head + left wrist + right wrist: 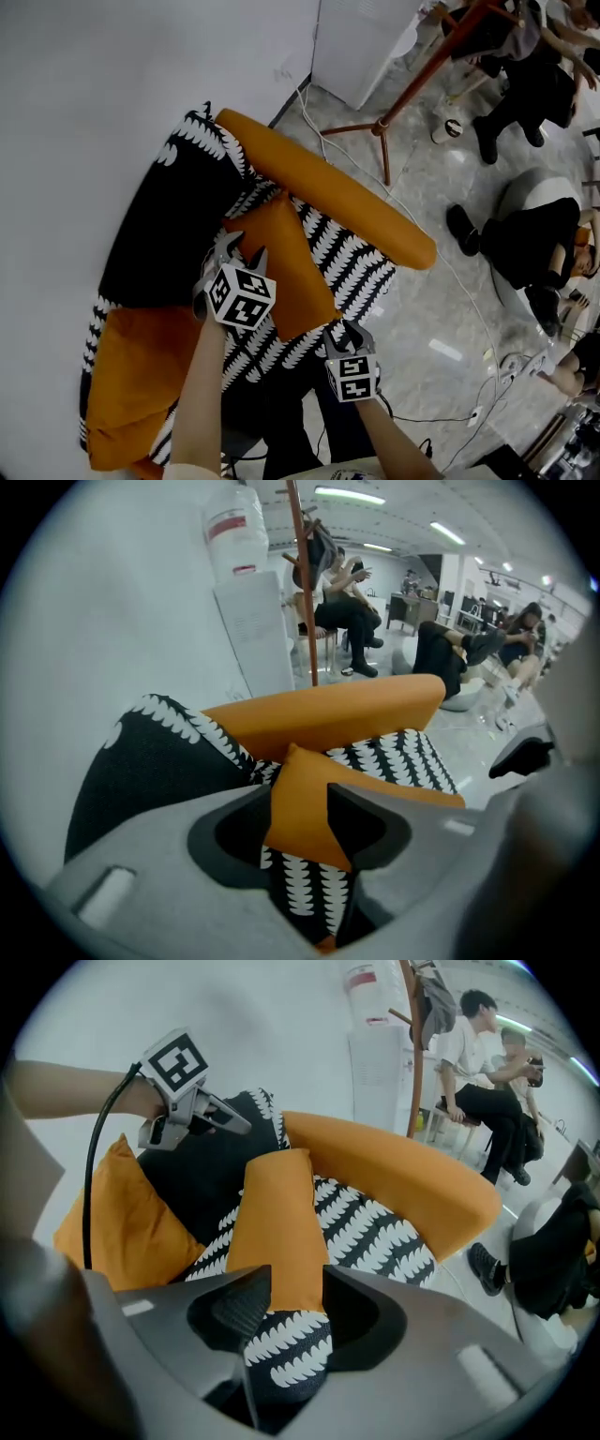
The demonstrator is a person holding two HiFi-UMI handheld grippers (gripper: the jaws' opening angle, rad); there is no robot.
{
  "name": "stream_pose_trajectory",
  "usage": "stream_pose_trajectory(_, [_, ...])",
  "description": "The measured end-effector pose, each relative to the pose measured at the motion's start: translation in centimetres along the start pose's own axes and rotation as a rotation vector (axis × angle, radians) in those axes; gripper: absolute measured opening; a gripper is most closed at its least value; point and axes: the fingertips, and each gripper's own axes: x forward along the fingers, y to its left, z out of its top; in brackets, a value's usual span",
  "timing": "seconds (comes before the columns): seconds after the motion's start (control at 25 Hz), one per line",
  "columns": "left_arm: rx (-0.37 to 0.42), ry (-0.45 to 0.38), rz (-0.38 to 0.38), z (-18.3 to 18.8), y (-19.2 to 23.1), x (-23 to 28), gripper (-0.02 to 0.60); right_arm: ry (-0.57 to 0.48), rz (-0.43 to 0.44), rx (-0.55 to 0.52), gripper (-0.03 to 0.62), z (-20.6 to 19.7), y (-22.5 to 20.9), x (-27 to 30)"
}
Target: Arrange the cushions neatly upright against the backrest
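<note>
An orange cushion lies flat on the black-and-white leaf-patterned seat. My left gripper hovers over that cushion's far corner, jaws open with the corner showing between them. My right gripper is at its near end, also open, over the seat's front edge. A second orange cushion slumps at the left. A black panel with leaf trim rises behind them, and a long orange padded roll runs along the far side. I cannot tell whether either gripper's pads touch the cushion.
A white wall stands behind the seat. A white cabinet and a coat stand's brown legs are on the floor beyond it. Cables trail over the pale floor, and people sit at the right.
</note>
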Motion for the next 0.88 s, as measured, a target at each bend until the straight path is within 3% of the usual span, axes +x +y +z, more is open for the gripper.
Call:
stream_pose_trajectory(0.32, [0.045,0.060,-0.029,0.1,1.8,6.3,0.196,0.080,0.006,-0.033,0.207,-2.0,-0.4,4.0])
stream_pose_trajectory(0.48, [0.092,0.116,-0.092,0.1,1.5,9.7,0.196,0.140,0.013,-0.055,0.213,-2.6,-0.5,6.2])
stream_pose_trajectory(0.64, [0.139,0.163,-0.140,-0.6,0.2,11.9,0.194,0.156,0.022,-0.048,0.154,-3.0,-0.3,7.2])
stream_pose_trajectory(0.76, [0.211,0.187,-0.136,-1.4,-0.8,13.2,0.115,0.159,0.018,-0.034,0.137,-2.8,-0.3,7.9])
stream_pose_trajectory(0.88, [0.248,0.212,-0.115,-2.4,-1.2,14.2,0.103,0.174,0.017,-0.023,0.126,-3.0,-0.2,8.6])
